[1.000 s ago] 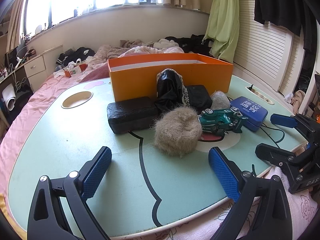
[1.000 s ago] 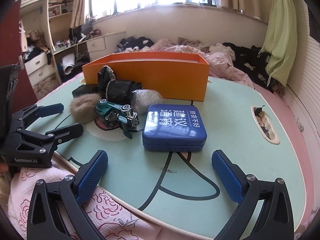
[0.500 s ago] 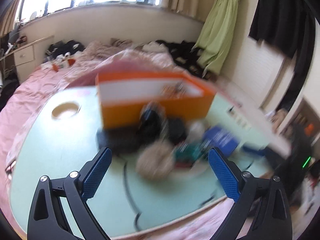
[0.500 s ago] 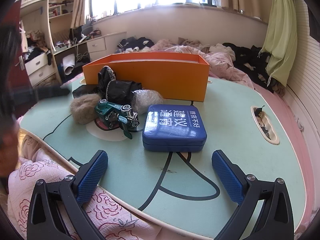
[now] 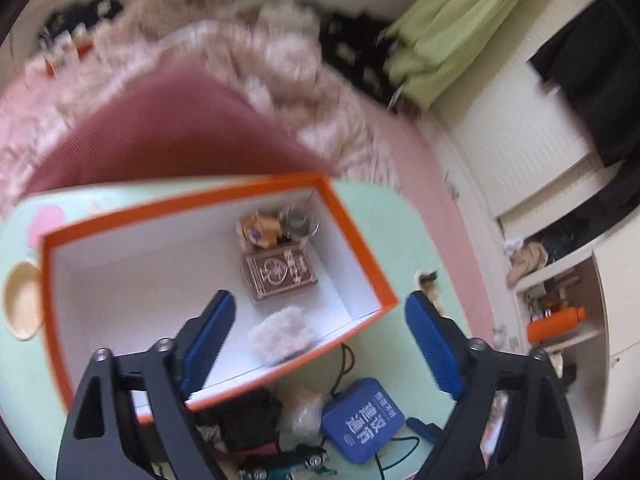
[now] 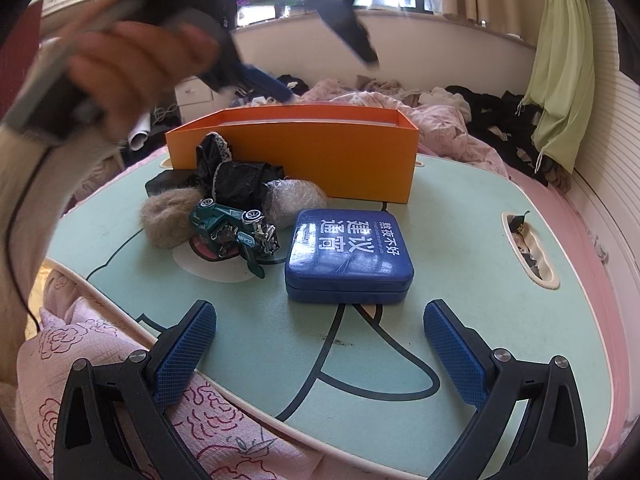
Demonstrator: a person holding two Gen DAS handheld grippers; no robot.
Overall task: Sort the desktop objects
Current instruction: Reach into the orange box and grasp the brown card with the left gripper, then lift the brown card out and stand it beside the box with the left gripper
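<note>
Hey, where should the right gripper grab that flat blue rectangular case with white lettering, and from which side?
Probably across the short side walls of the flat blue rectangular case, coming down from above and from the near table edge. It lies flat, lid up, directly ahead of the open right gripper. Its right side is clear; the green toy car sits close on its left, so keep that finger tight to the case.

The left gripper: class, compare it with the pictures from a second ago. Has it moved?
Yes. The left gripper was low at the table's near edge, facing the orange box; now it looks down into that box from above, jaws closing on nothing.
</note>
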